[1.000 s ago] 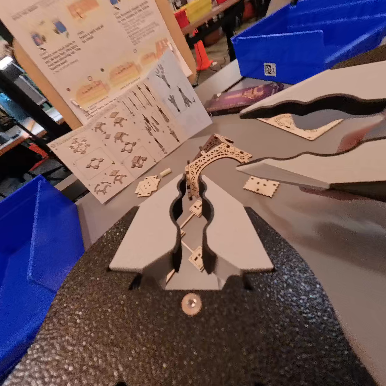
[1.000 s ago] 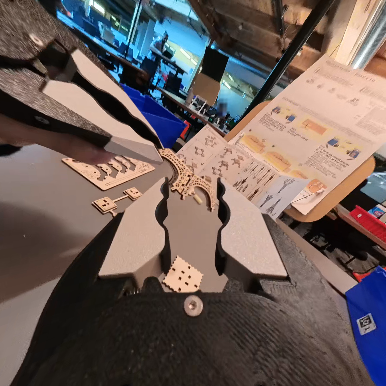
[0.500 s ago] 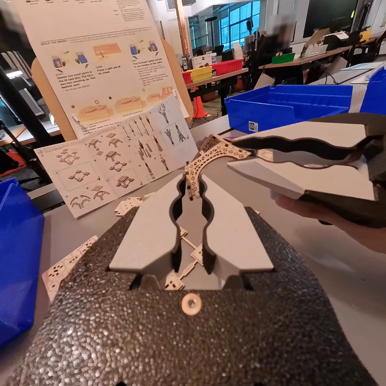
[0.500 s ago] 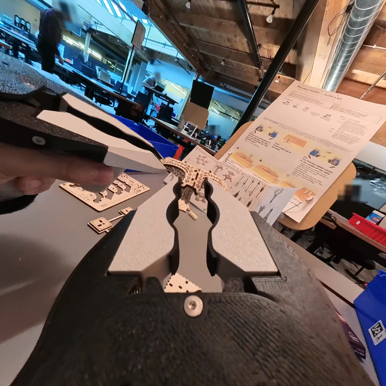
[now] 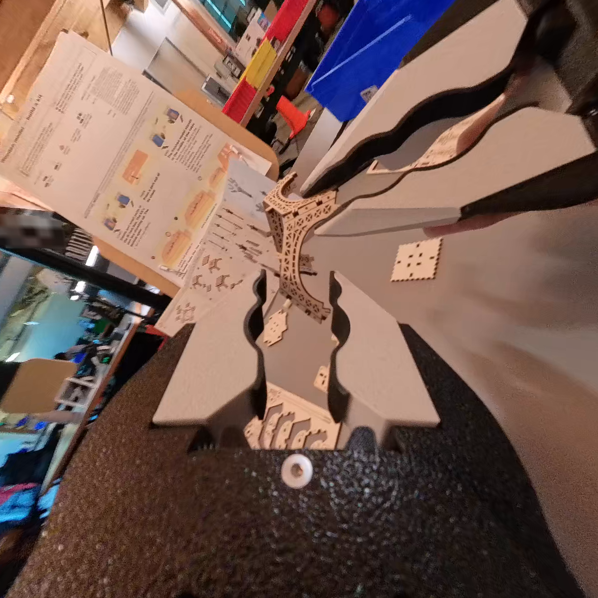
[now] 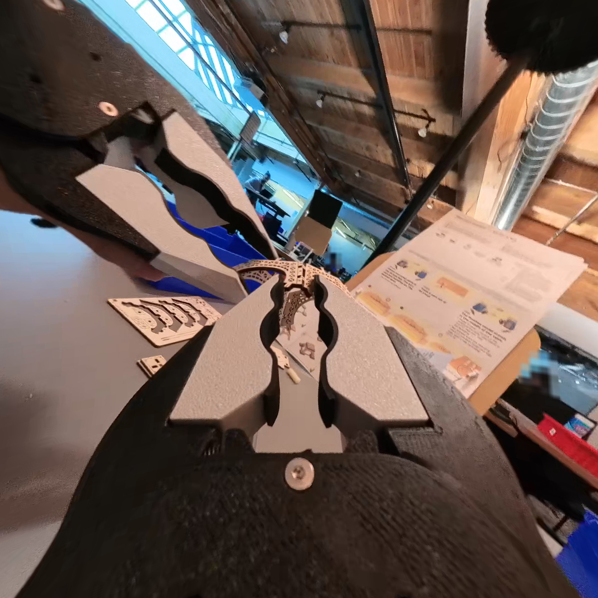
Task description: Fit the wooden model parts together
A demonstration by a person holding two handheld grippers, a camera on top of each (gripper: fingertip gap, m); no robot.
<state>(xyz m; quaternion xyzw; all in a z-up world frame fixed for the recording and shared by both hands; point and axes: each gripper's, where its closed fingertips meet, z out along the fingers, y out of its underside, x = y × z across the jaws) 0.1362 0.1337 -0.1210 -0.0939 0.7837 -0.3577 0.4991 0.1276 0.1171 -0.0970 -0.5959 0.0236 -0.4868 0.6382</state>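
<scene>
A wooden lattice arch assembly [image 5: 291, 246] hangs in the air above the grey table [image 5: 485, 323]. My right gripper [image 6: 296, 280] is shut on its top; it also shows in the left wrist view [image 5: 312, 210], coming in from the upper right. My left gripper [image 5: 299, 275] is open, its fingers standing wide on either side of the arch's lower leg without pinching it. In the right wrist view the arch [image 6: 293, 271] sits between my fingertips, with the left gripper [image 6: 260, 278] close at the upper left.
On the table lie a square wooden plate with holes [image 5: 415, 260], a small notched piece [image 5: 275, 326], a dowel [image 6: 293, 377] and a punched parts sheet [image 6: 168, 318]. An instruction booklet [image 5: 226, 259] and poster [image 5: 113, 145] stand behind. A blue bin [image 5: 372, 55] is at the back. Only a small space, under 4 cm, lies between the two pairs of fingers.
My left gripper has opened and let go of the arch. My right gripper, open a second ago, has closed on it. Both cameras have tilted.
</scene>
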